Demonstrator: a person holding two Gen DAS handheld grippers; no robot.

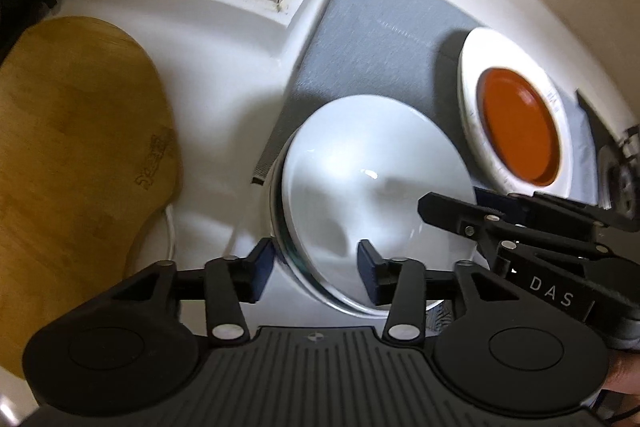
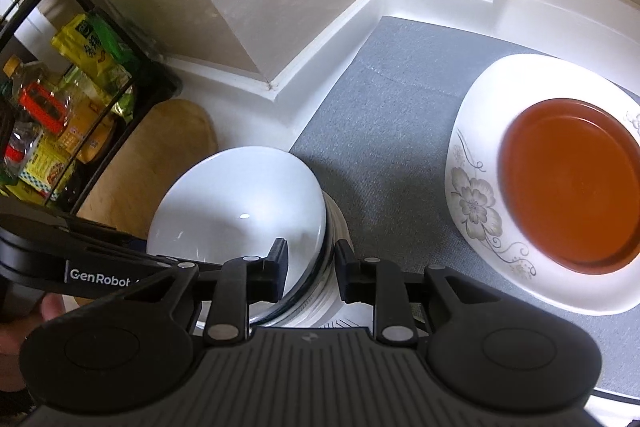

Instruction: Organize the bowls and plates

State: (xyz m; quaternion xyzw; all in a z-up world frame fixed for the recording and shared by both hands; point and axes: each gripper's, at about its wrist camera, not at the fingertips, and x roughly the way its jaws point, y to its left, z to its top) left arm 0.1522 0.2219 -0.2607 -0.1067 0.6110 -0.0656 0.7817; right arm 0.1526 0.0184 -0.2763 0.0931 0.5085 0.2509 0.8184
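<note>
A white bowl (image 1: pixel 372 179) tops a stack of bowls with a glass one under it, at the edge of a grey mat (image 1: pixel 372 39). My left gripper (image 1: pixel 316 269) is open, its jaws astride the stack's near left rim, not touching. My right gripper (image 2: pixel 310 273) is open, its jaws astride the right rim of the same white bowl (image 2: pixel 240 203); it also shows in the left wrist view (image 1: pixel 480 215). An orange plate (image 2: pixel 572 183) lies in a white flowered plate (image 2: pixel 476 195) on the mat (image 2: pixel 380 115), to the right. The same pair shows in the left wrist view (image 1: pixel 520 123).
A wooden cutting board (image 1: pixel 76 147) lies on the white counter to the left. A black rack (image 2: pixel 100 115) with bottles and packets stands at the far left. White walls with a jutting corner (image 2: pixel 276 83) close the back.
</note>
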